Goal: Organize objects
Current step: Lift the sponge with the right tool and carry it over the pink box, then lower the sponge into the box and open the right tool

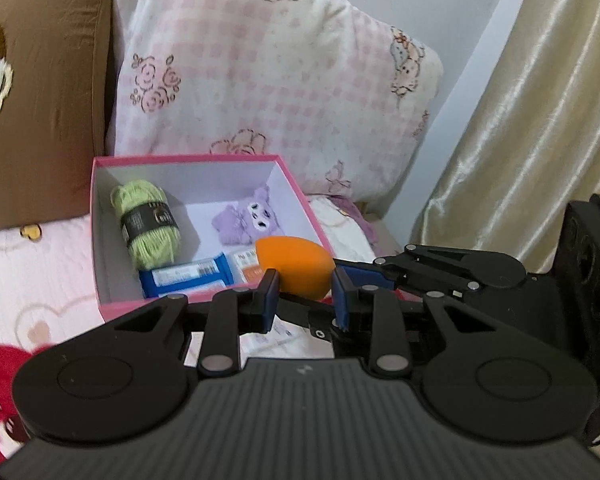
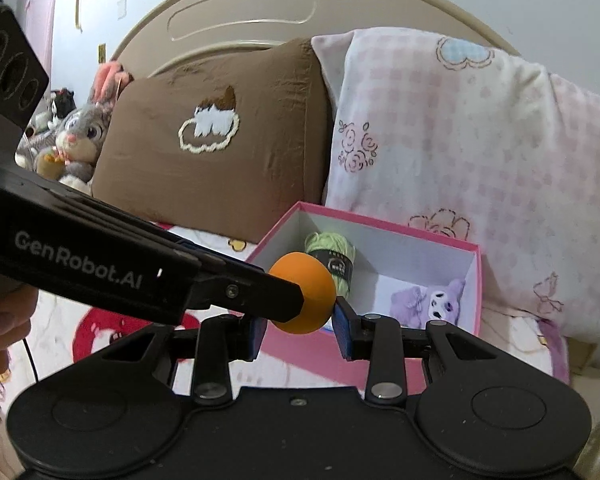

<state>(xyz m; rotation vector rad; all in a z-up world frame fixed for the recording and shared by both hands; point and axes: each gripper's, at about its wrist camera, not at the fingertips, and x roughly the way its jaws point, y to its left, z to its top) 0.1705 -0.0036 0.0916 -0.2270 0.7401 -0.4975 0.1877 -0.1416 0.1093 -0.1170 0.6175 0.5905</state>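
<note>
An orange egg-shaped sponge (image 1: 296, 268) (image 2: 304, 292) hangs above the near edge of an open pink box (image 1: 188, 158) (image 2: 380, 220) on the bed. My left gripper (image 1: 305, 292) is shut on the sponge, its blue pads pressing on both sides. In the right wrist view the left gripper (image 2: 300, 300) reaches in from the left. My right gripper (image 2: 302, 332) is also shut on the sponge, and the left wrist view shows the right gripper (image 1: 340, 270) coming from the right. Inside the box lie a green yarn skein (image 1: 148, 224) (image 2: 332, 256), a purple plush (image 1: 246, 216) (image 2: 428, 300) and a blue packet (image 1: 188, 276).
A brown pillow (image 2: 220, 140) and a pink checked pillow (image 1: 260, 80) lean upright right behind the box. A shiny beige curtain (image 1: 540, 120) hangs at the right. A plush rabbit (image 2: 78, 136) sits at the far left by the headboard (image 2: 240, 20). A person's hand (image 2: 0, 320) grips the left tool.
</note>
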